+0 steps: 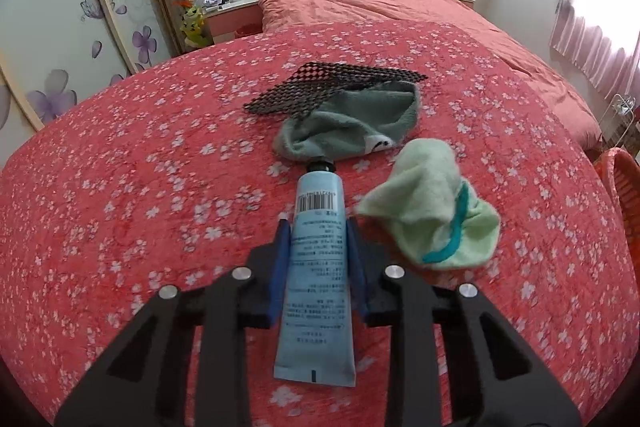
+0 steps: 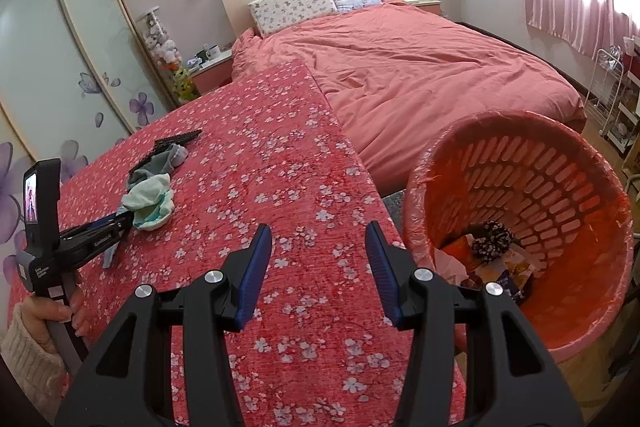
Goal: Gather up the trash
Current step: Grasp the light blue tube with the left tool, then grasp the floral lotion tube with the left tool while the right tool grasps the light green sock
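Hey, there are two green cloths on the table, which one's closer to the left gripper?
The pale mint-green cloth with the teal trim, just right of the left gripper. The duller grey-green cloth lies farther off, beyond the tube's cap, partly on the black mesh.

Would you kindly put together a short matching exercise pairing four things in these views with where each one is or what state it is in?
Things:
1. blue tube
2. light green cloth
3. black mesh sheet
4. right gripper

Places or states:
A. partly under the grey-green sock
B. open, holding nothing, over the flowered table cover
C. between the closed fingers of the left gripper
D. crumpled on the cover, to the right of the tube

Pairs: 1-C, 2-D, 3-A, 4-B
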`<action>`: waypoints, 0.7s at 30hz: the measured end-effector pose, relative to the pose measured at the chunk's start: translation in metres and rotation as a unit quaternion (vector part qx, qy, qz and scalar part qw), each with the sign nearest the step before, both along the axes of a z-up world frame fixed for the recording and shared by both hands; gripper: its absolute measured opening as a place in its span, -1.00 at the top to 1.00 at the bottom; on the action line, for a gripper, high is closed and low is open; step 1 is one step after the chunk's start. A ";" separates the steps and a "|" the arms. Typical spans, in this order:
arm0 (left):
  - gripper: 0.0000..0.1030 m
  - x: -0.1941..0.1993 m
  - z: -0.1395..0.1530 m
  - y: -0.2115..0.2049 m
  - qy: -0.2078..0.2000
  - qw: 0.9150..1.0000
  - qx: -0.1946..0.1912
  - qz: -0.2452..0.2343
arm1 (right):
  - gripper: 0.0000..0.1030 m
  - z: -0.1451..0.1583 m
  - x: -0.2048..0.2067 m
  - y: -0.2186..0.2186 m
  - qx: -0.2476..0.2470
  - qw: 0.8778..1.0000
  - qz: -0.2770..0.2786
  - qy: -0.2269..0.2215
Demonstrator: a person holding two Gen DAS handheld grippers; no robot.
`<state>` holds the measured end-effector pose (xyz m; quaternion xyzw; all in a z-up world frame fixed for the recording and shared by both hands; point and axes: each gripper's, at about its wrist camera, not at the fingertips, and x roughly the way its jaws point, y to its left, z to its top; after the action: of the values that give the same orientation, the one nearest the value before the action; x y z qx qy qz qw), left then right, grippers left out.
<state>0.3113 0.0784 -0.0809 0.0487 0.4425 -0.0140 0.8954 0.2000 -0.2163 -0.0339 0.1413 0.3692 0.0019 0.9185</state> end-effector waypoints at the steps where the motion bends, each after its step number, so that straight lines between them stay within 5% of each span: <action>1: 0.45 -0.002 0.000 0.007 0.002 1.000 -0.002 0.005 | 0.04 0.000 0.000 0.001 0.000 1.000 0.001 0.000; 7: 0.44 -0.011 0.002 0.053 0.003 0.999 -0.014 0.048 | 0.04 -0.001 0.002 0.006 0.003 1.000 0.008 0.001; 12: 0.19 -0.008 0.004 0.081 0.005 0.995 -0.049 0.086 | 0.04 -0.002 0.005 0.016 0.002 1.000 0.018 0.003; 21: 0.40 -0.008 0.004 0.092 -0.014 0.994 -0.033 0.105 | 0.04 -0.001 0.021 0.059 0.001 0.998 0.057 0.007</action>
<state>0.3038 0.1701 -0.0769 -0.0272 0.4314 0.0666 0.8993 0.2214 -0.1569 -0.0353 0.1205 0.3833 0.0537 0.9142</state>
